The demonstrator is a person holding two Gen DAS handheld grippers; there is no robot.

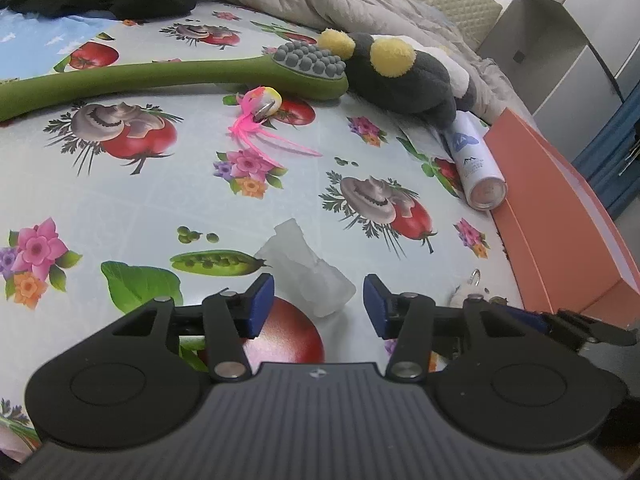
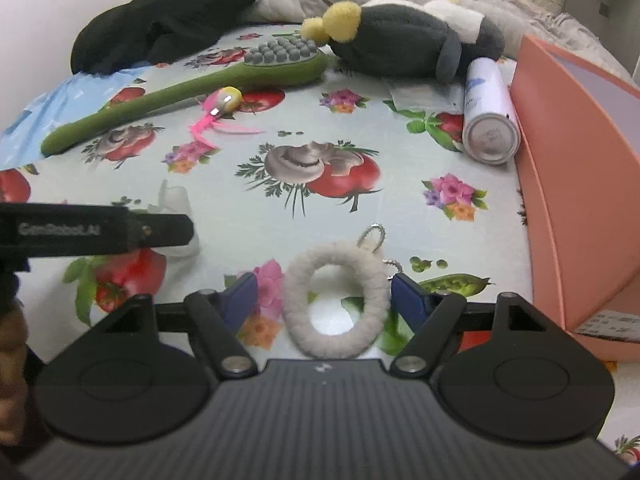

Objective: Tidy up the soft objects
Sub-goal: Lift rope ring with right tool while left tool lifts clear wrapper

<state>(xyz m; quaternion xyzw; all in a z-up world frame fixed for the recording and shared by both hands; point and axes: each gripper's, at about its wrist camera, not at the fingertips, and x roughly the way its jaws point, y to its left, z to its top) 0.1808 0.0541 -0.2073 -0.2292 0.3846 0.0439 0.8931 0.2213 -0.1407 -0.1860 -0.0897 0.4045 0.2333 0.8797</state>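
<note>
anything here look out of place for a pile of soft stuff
Yes: a hard white spray can lies tipped on its side against the salmon-pink box, below the grey and yellow plush toy. It is rigid and toppled, unlike the fluffy white ring between the open right hand-held gripper fingers.

Fuzzy ring (image 2: 335,300); glossy printed tablecloth (image 2: 400,216); plush toy (image 2: 404,46) matt.

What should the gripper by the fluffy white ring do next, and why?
Probably close. The right gripper is open, with the fluffy white ring lying flat on the tablecloth between its blue fingertips. Squeezing gently should catch the ring, perhaps after dipping slightly lower first.
</note>
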